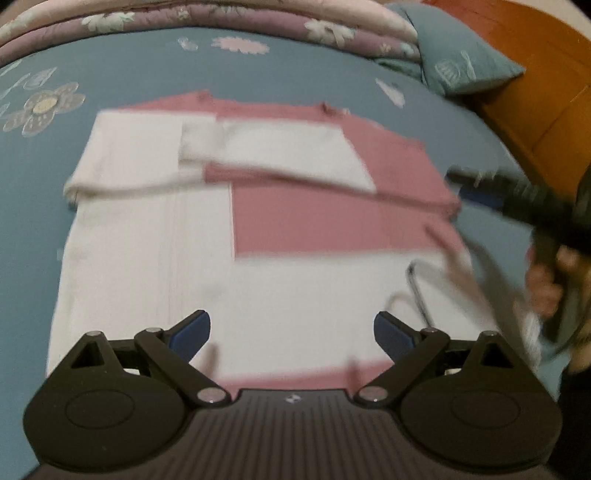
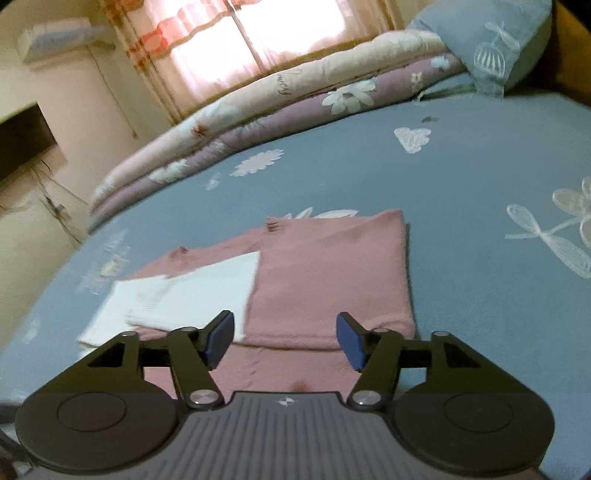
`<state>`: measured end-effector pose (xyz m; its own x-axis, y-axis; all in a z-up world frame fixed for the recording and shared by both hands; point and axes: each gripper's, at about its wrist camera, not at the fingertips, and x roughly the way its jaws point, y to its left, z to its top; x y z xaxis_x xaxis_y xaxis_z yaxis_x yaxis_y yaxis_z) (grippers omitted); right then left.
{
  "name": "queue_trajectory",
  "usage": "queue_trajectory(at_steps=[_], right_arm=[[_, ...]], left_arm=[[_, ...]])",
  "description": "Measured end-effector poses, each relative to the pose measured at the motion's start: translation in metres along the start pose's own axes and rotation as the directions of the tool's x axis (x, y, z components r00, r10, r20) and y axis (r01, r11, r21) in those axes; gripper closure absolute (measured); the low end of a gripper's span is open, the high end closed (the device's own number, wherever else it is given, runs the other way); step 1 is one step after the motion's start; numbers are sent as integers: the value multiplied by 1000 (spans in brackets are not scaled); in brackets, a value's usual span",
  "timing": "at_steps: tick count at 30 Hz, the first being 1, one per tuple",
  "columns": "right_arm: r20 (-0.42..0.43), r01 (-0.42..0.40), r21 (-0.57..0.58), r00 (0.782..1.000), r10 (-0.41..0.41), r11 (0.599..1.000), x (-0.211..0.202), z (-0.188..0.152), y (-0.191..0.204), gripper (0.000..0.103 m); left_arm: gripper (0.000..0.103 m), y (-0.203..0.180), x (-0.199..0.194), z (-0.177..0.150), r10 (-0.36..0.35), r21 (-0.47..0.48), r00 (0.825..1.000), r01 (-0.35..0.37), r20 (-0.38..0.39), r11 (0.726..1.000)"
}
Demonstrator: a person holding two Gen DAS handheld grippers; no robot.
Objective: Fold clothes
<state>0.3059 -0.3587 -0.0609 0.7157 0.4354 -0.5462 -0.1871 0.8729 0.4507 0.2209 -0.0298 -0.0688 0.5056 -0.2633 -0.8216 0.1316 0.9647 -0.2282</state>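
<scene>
Left gripper point(image 1: 291, 332) released above pink-white garment point(image 1: 295, 221), right gripper point(image 2: 284, 341) released at its edge, bedsheet point(image 2: 480, 295) around.

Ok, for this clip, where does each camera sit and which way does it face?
Left wrist: on the left gripper, above the pink and white garment, looking down; jaws open, a hand holding the other gripper at right.
Right wrist: on the right gripper, low, facing across the bed toward the window; jaws open.
Shared: garment, bedsheet, folded quilt, pillow.
</scene>
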Motion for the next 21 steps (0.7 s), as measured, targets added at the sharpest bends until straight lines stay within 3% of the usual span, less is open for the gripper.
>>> queue_trajectory(at_steps=[3, 7, 11, 16, 21], right_arm=[[0, -49, 59, 999, 49, 997, -15, -2, -7, 34], [-12, -30, 74, 999, 31, 997, -28, -11, -3, 33], [-18, -70, 87, 997, 72, 994, -39, -22, 13, 32], [-40, -88, 108, 995, 93, 990, -57, -60, 25, 30], [-45, -60, 171, 997, 69, 983, -79, -97, 21, 30]], left_arm=[[8, 0, -2, -33, 32, 4, 999, -32, 4, 999], [8, -4, -8, -70, 68, 21, 998, -68, 10, 997], [5, -12, -16, -93, 57, 31, 998, -57, 19, 998], [4, -26, -23, -118, 85, 99, 996, -88, 39, 991], [4, -40, -43, -134, -72, 169, 992, 55, 100, 984]])
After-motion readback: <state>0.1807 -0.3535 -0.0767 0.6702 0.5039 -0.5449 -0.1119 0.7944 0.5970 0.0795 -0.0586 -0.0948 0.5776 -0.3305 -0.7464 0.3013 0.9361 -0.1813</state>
